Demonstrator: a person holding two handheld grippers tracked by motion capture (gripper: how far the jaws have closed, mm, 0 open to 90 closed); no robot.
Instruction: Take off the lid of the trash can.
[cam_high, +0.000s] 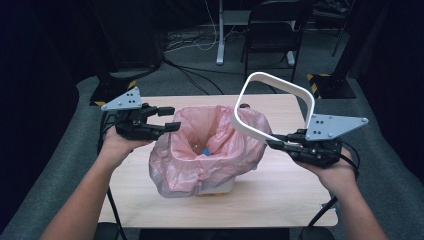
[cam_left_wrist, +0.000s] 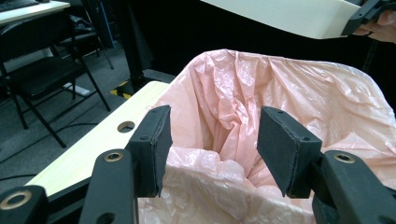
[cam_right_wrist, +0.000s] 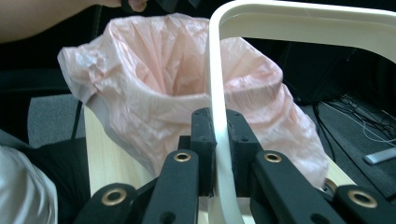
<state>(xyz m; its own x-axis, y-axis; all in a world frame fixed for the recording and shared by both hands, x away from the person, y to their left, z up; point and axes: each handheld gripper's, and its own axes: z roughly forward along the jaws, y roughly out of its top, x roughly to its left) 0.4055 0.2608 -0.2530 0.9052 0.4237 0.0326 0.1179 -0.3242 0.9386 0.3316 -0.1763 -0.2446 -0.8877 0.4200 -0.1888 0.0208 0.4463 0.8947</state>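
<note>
A small bin lined with a pink plastic bag stands mid-table; the bag bulges over its rim, and the bag also appears in the right gripper view. A white rounded frame ring is held tilted above the bin's right side, with my right gripper shut on its lower edge. In the right gripper view both pads clamp the ring, the right gripper seen from behind. My left gripper hovers at the bag's left rim, jaws open with nothing between them. The left gripper looks into the bag.
The light wooden table has free room in front and right of the bin. A round hole sits in the tabletop near its far edge. A black chair and cables lie on the floor beyond.
</note>
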